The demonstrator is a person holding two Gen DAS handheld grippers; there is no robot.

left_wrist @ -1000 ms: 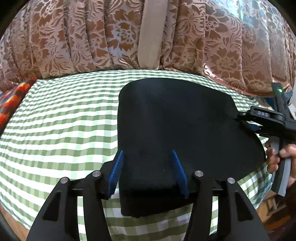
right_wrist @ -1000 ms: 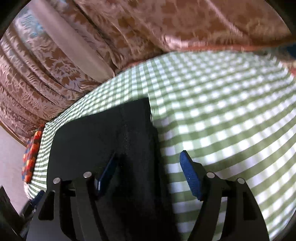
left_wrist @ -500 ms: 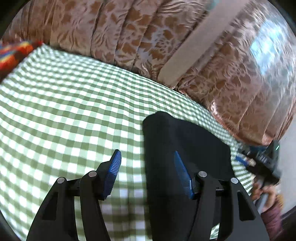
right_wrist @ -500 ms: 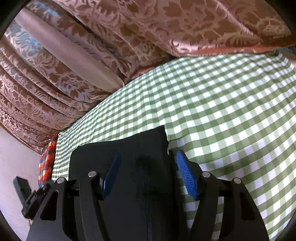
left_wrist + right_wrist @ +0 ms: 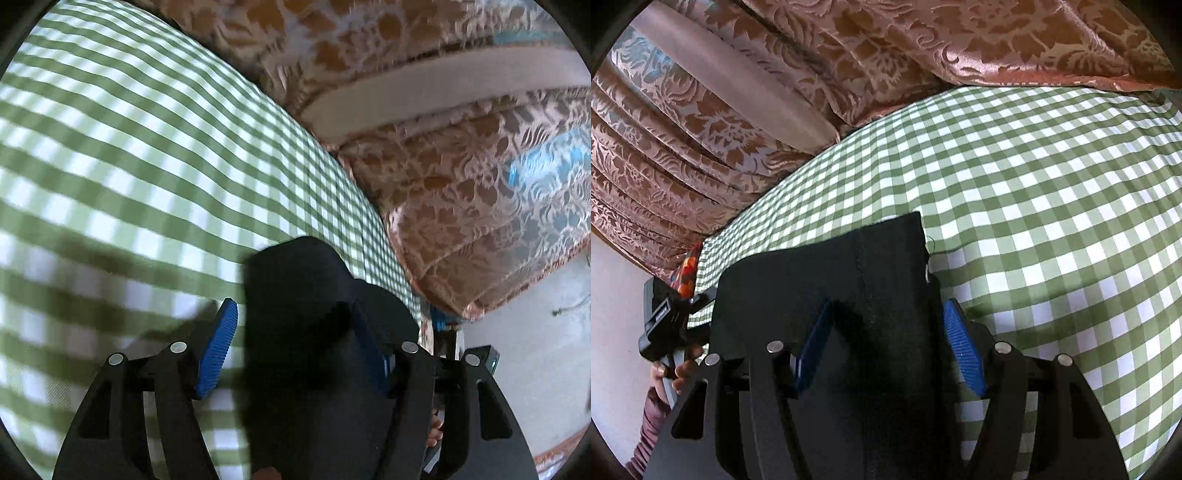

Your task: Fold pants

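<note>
Black pants lie between both sets of spread claws, on the green-checked cloth.

The pants [image 5: 827,280] are a folded, matte, dark slab with a stitched seam running away from the right gripper [image 5: 886,347], so their long edge seems to run sideways toward the left gripper [image 5: 291,347]. Both claws sit at the near edge of the pants with blue ribbed pads [image 5: 962,354] apart and cloth lying between them, gripped by neither. In the blurred left view the fabric mounds up between the fingers; whether it is lifted there I cannot tell. The checked tablecloth [image 5: 1052,206] stretches flat beyond the pants, and the brown floral curtain [image 5: 886,51] hangs behind it.
</note>
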